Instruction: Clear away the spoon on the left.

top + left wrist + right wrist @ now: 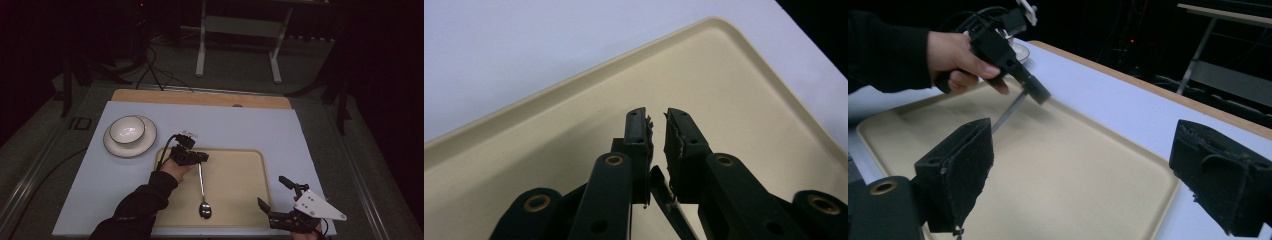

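Left gripper is clamped on the handle end of the spoon, jaws nearly together. The spoon lies on the beige tray, bowl toward the near edge. Right gripper hangs at the tray's near right corner, jaws spread wide, holding nothing.

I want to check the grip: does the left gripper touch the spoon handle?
Touching. In the left gripper view, the left gripper has the spoon handle between its nearly closed jaws.
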Tool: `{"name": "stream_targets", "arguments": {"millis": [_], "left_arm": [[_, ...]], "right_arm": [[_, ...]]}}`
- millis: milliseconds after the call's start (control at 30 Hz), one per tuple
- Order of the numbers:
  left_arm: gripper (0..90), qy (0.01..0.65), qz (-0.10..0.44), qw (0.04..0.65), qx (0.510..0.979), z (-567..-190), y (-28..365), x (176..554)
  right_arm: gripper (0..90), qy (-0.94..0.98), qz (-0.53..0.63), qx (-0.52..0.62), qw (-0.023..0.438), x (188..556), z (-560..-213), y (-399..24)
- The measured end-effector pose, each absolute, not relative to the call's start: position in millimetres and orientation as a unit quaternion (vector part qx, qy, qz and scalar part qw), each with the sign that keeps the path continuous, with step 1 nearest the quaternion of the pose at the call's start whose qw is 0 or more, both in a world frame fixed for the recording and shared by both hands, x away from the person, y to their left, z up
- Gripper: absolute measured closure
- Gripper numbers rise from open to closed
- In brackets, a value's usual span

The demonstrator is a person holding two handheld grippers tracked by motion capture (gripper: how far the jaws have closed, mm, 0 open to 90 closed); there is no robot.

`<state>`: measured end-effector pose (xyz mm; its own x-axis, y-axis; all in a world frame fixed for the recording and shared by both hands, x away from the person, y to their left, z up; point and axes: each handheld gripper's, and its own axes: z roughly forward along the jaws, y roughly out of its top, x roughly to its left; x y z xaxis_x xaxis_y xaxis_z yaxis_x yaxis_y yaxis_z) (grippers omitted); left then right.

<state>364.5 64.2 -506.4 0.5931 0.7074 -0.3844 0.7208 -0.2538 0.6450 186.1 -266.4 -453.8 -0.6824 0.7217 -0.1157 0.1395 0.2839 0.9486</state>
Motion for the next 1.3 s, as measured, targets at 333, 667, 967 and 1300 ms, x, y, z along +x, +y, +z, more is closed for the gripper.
{"name": "stream_targets", "arguments": {"millis": [333,667,967,1300], "left_arm": [[78.5,0.47,0.004,0.387,0.793,-520,50,371],[69.6,0.479,0.036,0.367,0.797,-527,46,373],[57.3,0.473,0.056,0.363,0.801,-515,45,365],[41.8,0.46,0.064,0.376,0.802,-493,52,350]], "right_arm": [[10.8,0.748,0.531,0.288,0.275,186,-453,-268],[10.8,0.748,0.532,0.289,0.271,187,-454,-268],[10.8,0.747,0.533,0.29,0.271,187,-454,-269],[10.8,0.747,0.532,0.292,0.271,187,-454,-269]]}}
